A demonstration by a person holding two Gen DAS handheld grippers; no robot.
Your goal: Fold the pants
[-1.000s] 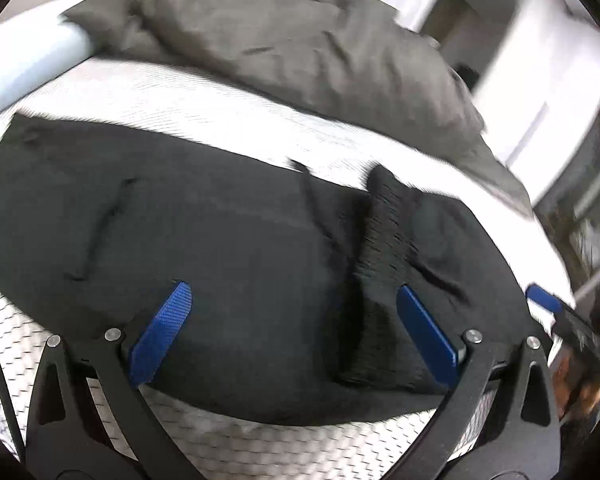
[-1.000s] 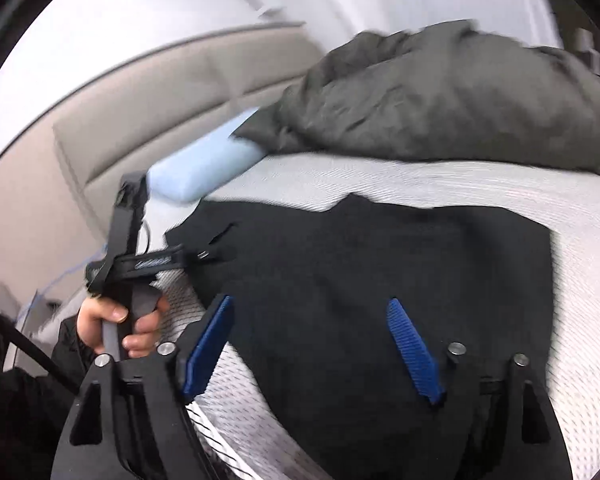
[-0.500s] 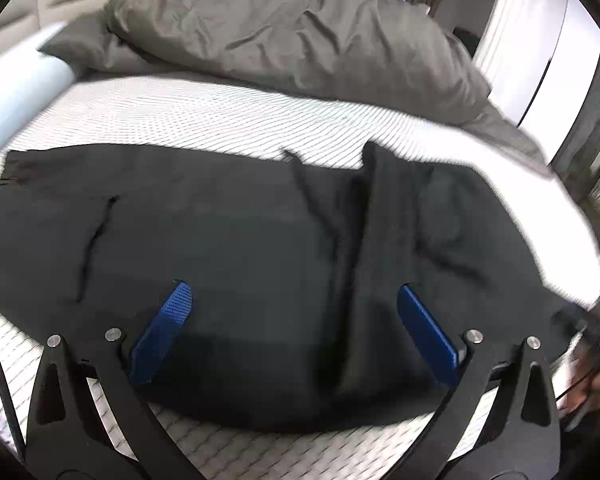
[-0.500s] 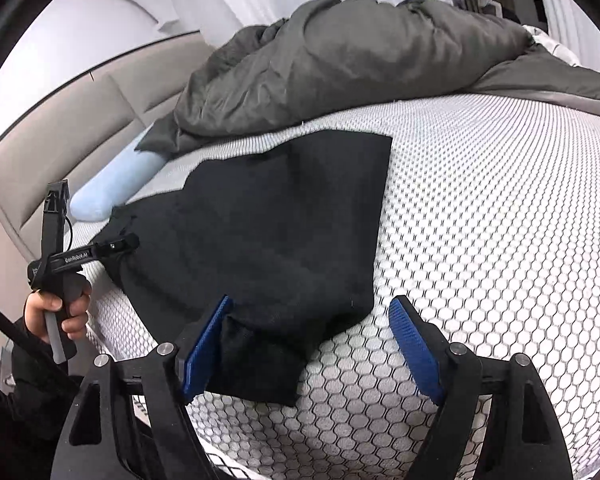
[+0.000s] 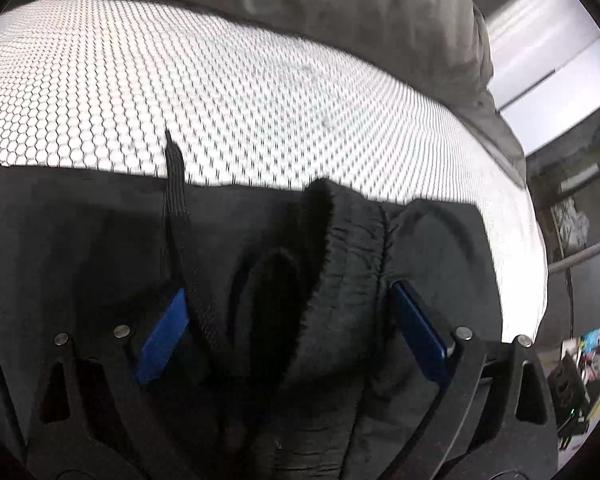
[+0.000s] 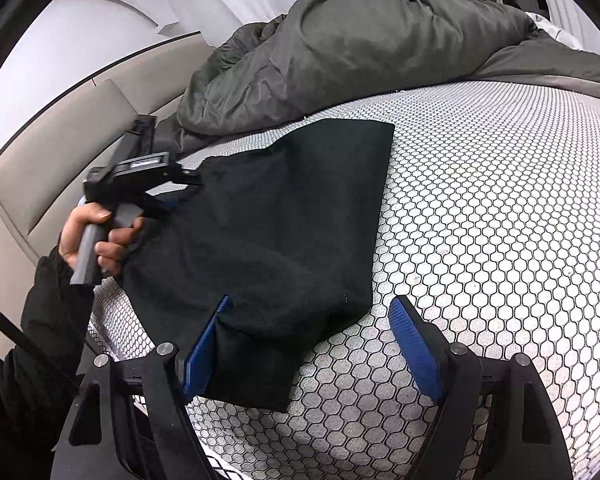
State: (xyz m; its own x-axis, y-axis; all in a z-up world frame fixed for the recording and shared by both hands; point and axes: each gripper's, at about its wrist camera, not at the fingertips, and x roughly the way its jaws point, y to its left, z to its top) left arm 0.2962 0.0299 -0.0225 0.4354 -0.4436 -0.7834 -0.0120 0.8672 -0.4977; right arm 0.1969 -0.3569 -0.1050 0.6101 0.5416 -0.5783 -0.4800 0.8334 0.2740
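Black pants (image 6: 292, 220) lie flat on the white honeycomb mattress (image 6: 500, 200). In the left wrist view their bunched elastic waistband (image 5: 352, 240) and a drawstring (image 5: 176, 184) fill the gap of my left gripper (image 5: 288, 320). Its jaws are closing around the waistband, and the blue pads (image 5: 162, 336) do not visibly press on it. The right wrist view shows that left gripper (image 6: 172, 188), held by a hand (image 6: 100, 236), at the pants' far end. My right gripper (image 6: 310, 350) stands open over the near leg end, whose corner lies against the left pad (image 6: 204, 352).
A crumpled grey duvet (image 6: 360, 48) is heaped along the far side of the mattress (image 5: 220, 80), also seen as the duvet (image 5: 340, 8) in the left wrist view. A beige padded headboard (image 6: 60, 140) rises at the left. Dark furniture (image 5: 572, 200) stands beyond the bed's right edge.
My left gripper has moved in close onto the waistband, which now fills its view, and its pads stand a little narrower. My right gripper swung to the leg end, then held still.
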